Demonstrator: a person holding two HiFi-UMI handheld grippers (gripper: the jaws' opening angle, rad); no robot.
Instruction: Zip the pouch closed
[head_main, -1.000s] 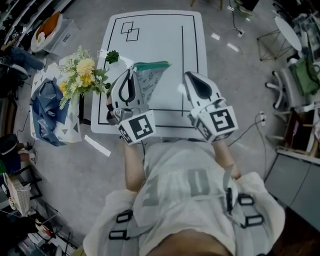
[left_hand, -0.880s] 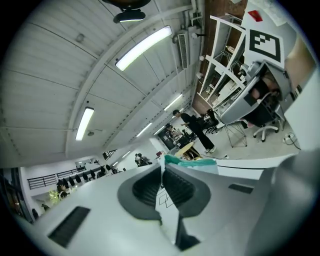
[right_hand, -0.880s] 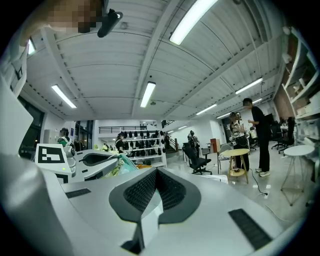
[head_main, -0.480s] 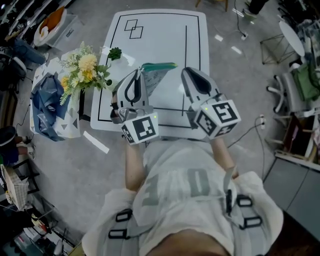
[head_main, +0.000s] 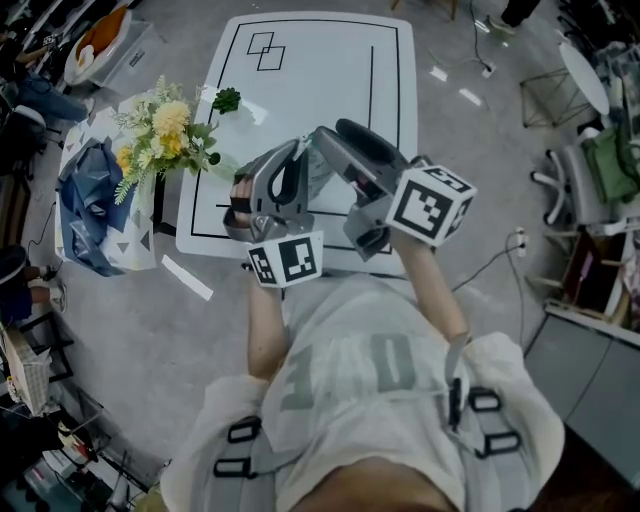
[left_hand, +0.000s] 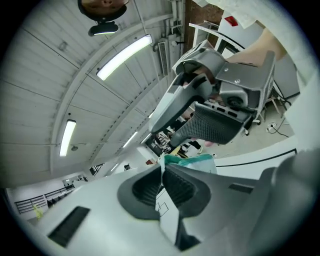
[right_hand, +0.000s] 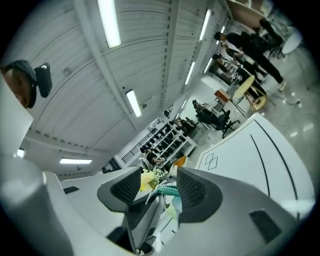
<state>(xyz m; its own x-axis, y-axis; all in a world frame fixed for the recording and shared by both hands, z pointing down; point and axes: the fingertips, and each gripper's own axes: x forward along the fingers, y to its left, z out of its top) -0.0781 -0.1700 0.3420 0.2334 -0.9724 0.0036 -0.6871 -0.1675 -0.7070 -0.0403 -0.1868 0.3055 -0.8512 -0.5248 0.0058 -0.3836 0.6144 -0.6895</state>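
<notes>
While the left gripper (left_hand: 162, 186) clamps the pouch (left_hand: 195, 161) by its edge over the white table (head_main: 300, 60), the right gripper (right_hand: 160, 189) has just been opening its jaws; they stand wide, the pouch's teal top between them, unpressed.

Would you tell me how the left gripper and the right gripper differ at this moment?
The left gripper has its jaws shut on an edge of the pouch. The right gripper has its jaws apart, having just been opening, and the pouch's teal top shows in the gap, unpressed. In the head view the left gripper points straight ahead, while the right gripper slants across toward it. Both meet at the pouch.
</notes>
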